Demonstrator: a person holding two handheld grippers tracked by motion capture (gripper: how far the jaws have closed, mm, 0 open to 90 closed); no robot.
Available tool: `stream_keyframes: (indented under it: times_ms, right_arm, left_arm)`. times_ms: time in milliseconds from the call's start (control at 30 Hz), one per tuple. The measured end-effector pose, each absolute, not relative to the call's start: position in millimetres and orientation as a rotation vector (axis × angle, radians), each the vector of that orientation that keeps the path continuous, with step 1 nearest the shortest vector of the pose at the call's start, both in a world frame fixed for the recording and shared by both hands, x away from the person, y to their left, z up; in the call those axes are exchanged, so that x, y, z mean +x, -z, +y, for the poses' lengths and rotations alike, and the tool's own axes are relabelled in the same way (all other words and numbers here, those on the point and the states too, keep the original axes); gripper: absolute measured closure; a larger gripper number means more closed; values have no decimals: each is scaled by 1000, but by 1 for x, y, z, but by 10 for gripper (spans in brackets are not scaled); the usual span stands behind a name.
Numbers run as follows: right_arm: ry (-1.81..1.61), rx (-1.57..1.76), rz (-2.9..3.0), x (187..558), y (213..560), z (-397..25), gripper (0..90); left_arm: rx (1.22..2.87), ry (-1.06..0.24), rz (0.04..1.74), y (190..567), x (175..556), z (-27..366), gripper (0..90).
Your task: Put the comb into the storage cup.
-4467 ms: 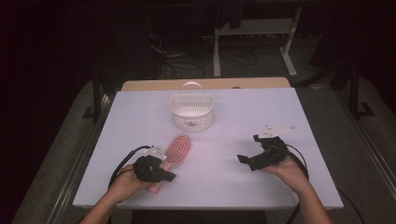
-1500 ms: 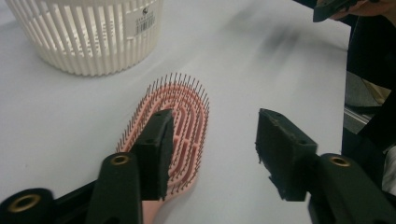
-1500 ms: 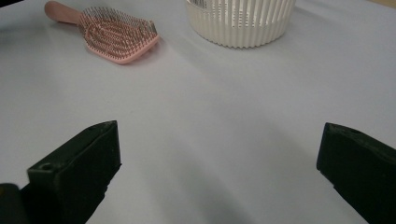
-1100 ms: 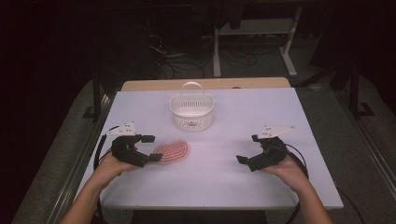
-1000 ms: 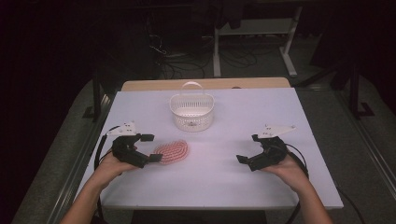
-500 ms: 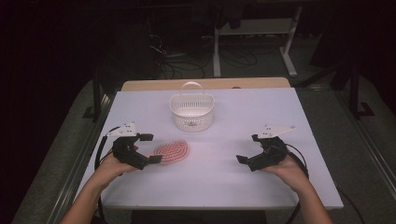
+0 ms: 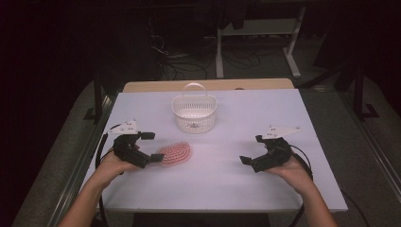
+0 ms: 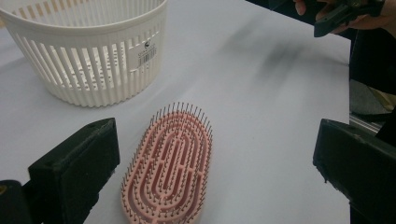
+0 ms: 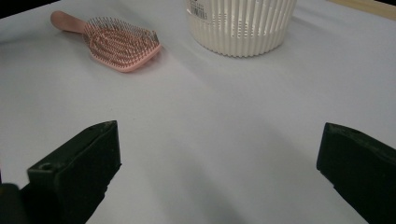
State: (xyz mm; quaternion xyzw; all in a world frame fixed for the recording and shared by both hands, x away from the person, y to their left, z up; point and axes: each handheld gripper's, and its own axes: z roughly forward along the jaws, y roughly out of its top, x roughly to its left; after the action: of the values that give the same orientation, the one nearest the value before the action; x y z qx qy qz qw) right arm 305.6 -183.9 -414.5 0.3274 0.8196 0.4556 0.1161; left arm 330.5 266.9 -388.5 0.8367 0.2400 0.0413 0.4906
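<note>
Left gripper (image 7: 150,147): it is resting low at the left side of the table, held in the person's left hand, with its jaws standing wide apart and gripping nothing. In the left gripper view the two black jaws are flanking the brush, one on each side, and neither is touching it.

Brush (image 7: 174,153): the pink hairbrush is lying flat on the table with its bristles facing up, just in front of the left gripper. In the right gripper view its handle is pointing away from the basket (image 9: 242,25), toward the table's left side. It is sitting outside the basket, near it but apart from it.

Basket (image 7: 194,112): the white slatted basket is standing upright toward the far middle of the table, its handle raised. A small label is showing on its wall in the left gripper view (image 8: 91,49).

Right gripper (image 7: 251,151): it is sitting at the right side of the table in the person's right hand, jaws spread wide over bare table and holding nothing. It is lying well apart from the brush.

Table (image 7: 227,175): the pale top is carrying the brush, the basket and both grippers.
</note>
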Motion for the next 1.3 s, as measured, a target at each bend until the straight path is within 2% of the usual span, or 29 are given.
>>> stream_keyframes:
  times_ms: [1300]
  right_arm:
    - [-1335,960,2397,308,413,-184,0]
  left_arm:
    - [1979,-149,526,360,371,267,23]
